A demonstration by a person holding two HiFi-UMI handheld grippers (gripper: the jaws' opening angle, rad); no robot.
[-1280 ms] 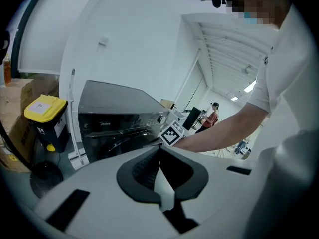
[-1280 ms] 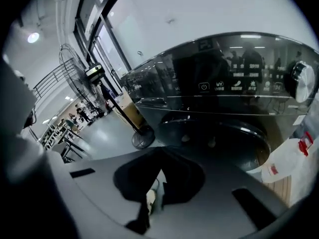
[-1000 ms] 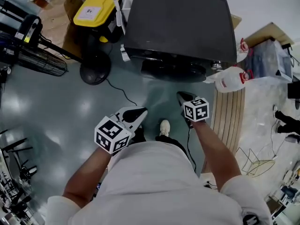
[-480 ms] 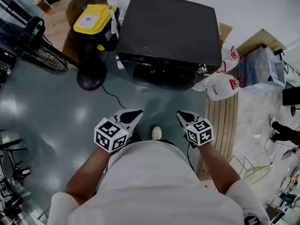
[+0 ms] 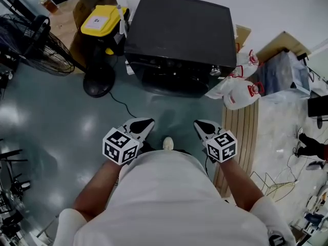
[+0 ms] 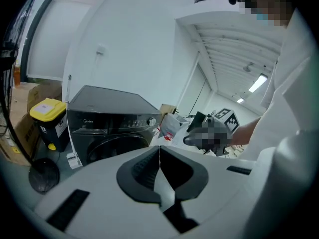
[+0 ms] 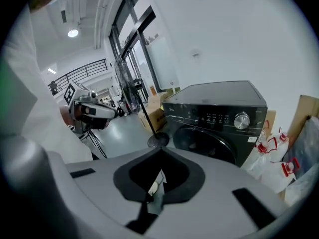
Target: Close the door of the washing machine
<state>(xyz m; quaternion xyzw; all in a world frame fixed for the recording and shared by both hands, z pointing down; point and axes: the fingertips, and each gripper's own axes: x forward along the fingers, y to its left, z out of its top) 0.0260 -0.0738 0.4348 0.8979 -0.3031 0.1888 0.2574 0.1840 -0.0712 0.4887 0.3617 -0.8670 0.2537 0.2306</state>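
- The yellow-lidded bin (image 5: 102, 19) stands at the far edge of the floor (image 5: 61, 127), just left of the machine, with a round black stand base (image 5: 98, 81) in front of it.
- The washing machine (image 5: 179, 35) sits against the wall at the floor's far edge, near the middle of the head view. It is well apart from both grippers.
- Its round door (image 7: 209, 144) looks flush with the front panel below the dial (image 7: 241, 120) in both gripper views. No gap or swung-out edge shows.
- Judging from that, the closing looks done. Nothing seems left except perhaps checking that the latch has caught, which these views cannot confirm.
- White plastic bags (image 5: 237, 92) with red print lean at the machine's right front corner, clear of the door.
- The left gripper (image 5: 142, 123) is held close to the person's body, above the floor's near part and pointing toward the machine. In its own view the two dark pads (image 6: 144, 166) meet along a thin seam at the tips. The jaws are together, with nothing between them and nothing touched.
- The person's shoe (image 5: 167, 143) shows between the two grippers.
- The right gripper (image 5: 203, 127) is level with the left one and just as far from the machine. Its jaws are pressed together at the tips. Only floor shows through the small gap lower down, and it is empty.
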